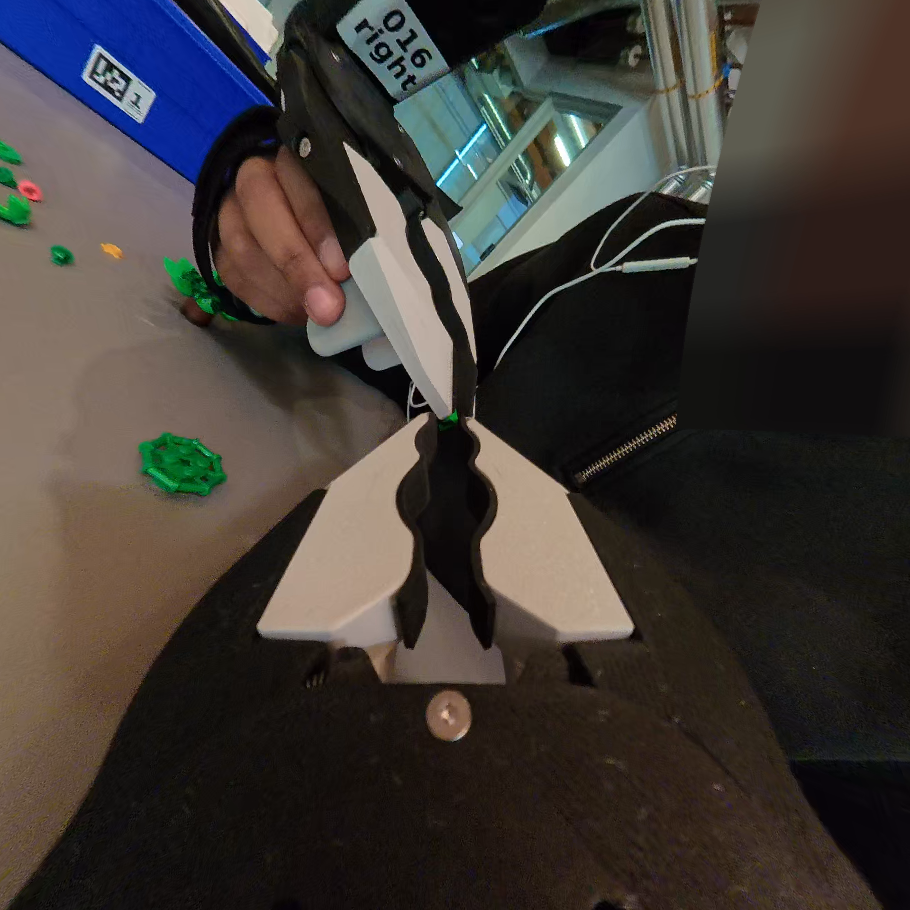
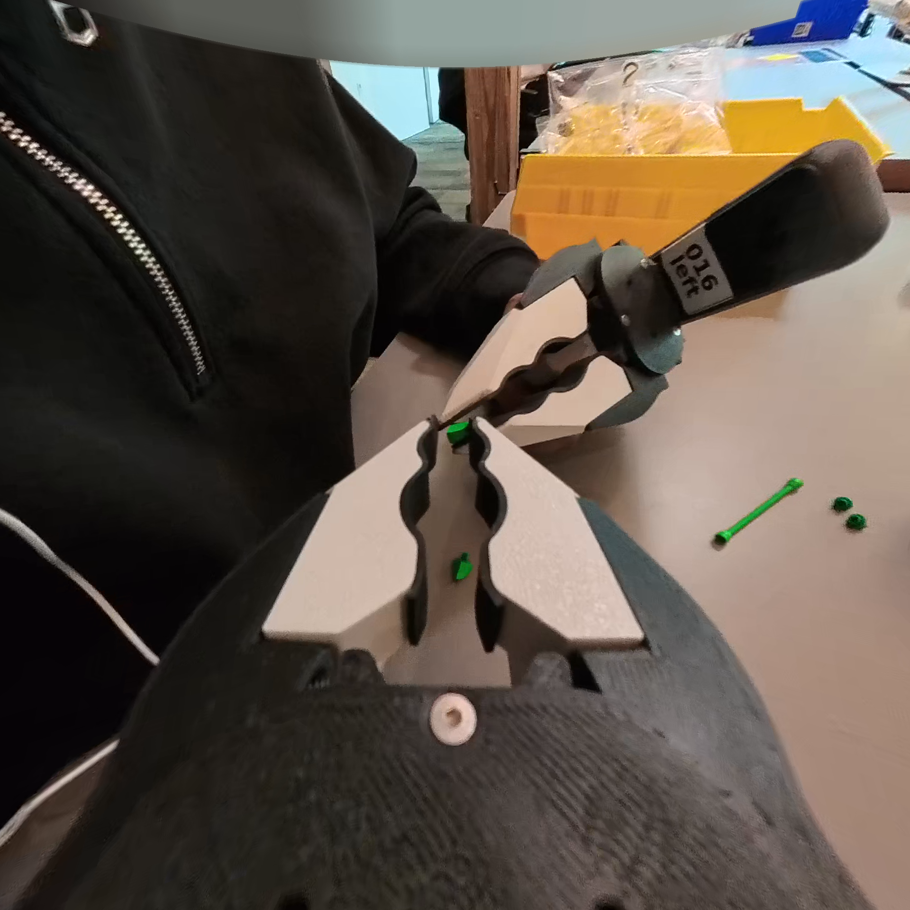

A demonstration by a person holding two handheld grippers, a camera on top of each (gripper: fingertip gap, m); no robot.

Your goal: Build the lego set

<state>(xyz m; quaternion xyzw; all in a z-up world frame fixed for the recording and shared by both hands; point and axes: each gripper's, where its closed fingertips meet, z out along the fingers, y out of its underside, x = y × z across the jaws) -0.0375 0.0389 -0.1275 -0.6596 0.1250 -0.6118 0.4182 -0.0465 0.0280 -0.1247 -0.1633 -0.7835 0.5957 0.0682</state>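
Observation:
A small green piece [image 2: 457, 433] sits between my right gripper's [image 2: 454, 426] fingertips, held over the table's near edge. The right jaws stand a narrow gap apart, closed on it. My left gripper [image 2: 443, 419] comes in from the right, and its shut tips meet the same spot. In the left wrist view my left gripper [image 1: 448, 424] is shut, with a speck of the green piece [image 1: 449, 421] at its tips. The right gripper [image 1: 451, 409] meets it tip to tip from above. Another small green piece [image 2: 461, 566] lies on the table under the right gripper.
A green web-shaped piece [image 1: 182, 463], a green leafy cluster [image 1: 194, 288] and small green, red and orange bits lie on the table [image 1: 98, 374]. A green rod [image 2: 758, 512] and two green studs [image 2: 849, 512] lie to the right. A yellow bin [image 2: 640, 192] and a blue bin [image 1: 147, 64] stand behind. The person's black jacket is close. The grippers are tip to tip, or close to it.

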